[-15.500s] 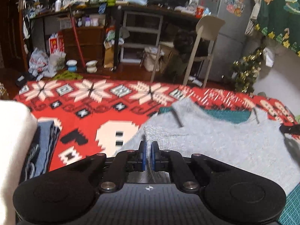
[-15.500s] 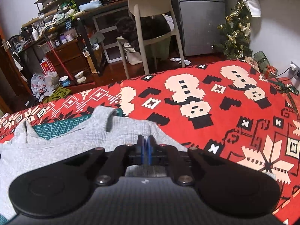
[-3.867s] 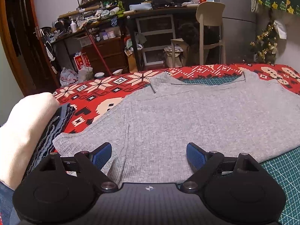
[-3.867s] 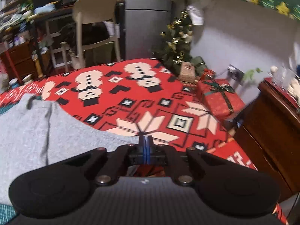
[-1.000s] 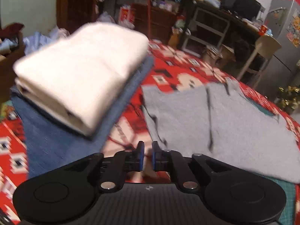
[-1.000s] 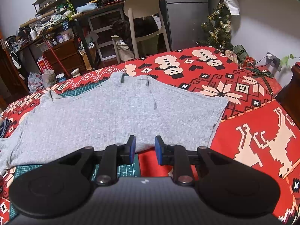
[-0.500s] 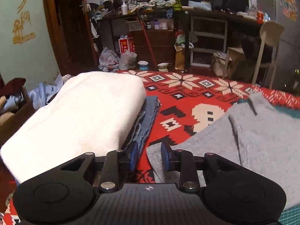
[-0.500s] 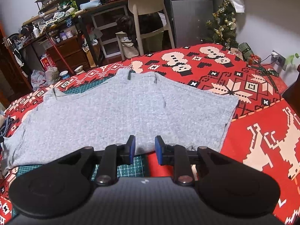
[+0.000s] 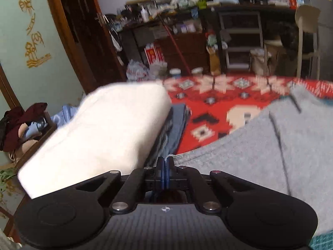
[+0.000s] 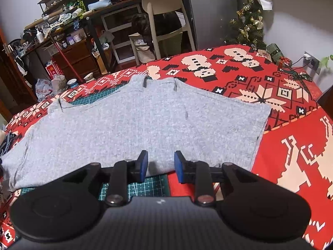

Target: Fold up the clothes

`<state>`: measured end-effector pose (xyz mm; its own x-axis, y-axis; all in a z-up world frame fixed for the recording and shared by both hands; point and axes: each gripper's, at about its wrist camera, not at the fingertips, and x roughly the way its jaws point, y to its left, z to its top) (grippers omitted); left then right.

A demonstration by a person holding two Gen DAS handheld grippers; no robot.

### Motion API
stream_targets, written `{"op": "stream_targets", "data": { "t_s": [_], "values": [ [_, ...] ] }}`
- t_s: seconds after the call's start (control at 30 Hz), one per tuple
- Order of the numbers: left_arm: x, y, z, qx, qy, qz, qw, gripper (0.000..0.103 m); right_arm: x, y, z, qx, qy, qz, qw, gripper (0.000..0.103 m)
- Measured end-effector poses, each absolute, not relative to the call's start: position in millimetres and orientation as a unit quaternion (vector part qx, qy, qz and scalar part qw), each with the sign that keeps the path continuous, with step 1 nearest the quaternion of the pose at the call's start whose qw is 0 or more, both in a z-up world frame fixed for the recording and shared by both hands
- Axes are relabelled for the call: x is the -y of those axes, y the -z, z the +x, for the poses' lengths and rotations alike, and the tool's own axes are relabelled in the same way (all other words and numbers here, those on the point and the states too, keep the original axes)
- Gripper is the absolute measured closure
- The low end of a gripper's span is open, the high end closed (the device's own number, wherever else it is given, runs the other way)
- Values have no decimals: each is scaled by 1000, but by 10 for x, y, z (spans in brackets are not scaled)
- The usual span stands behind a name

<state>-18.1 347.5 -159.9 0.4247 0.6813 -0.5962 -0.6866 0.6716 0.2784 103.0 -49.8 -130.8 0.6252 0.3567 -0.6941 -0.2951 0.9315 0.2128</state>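
Half a second ago parted, the left gripper [image 9: 165, 166] now has its pads pressed together on the grey sweater's [image 10: 133, 125] sleeve edge – apparently ready to fold it inward – while the right gripper [image 10: 160, 165] hovers spread over the hem, the sweater flat on the red blanket [image 10: 291, 145].

cream chair [image 10: 164, 10] by desk | small Christmas tree [image 10: 248, 18] | green cutting mat [image 10: 145, 186]

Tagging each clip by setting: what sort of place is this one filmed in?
Most likely a lived-in room at home, not a lab. A grey sweater lies on a red patterned blanket, cluttered shelves and a chair stand behind, and a small Christmas tree sits in the corner.
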Motion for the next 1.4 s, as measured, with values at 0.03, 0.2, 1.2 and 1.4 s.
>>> {"op": "stream_targets", "data": {
  "t_s": [0.03,0.2,1.2,1.4],
  "values": [
    [-3459,1617,-162,-352,-405,6,844,97,500,1306,1029,-393,-181,40,901,73],
    [-3525,1499,-260,-323,-393,-52,860,90,547,1250,999,-387,-180,44,903,72],
    [-3439,1554,-458,-310,-359,-173,863,64,614,1276,912,-394,-200,64,895,68],
    [-3363,1622,-293,-327,-356,-109,868,75,591,1286,949,-396,-201,61,894,68]
  ]
}}
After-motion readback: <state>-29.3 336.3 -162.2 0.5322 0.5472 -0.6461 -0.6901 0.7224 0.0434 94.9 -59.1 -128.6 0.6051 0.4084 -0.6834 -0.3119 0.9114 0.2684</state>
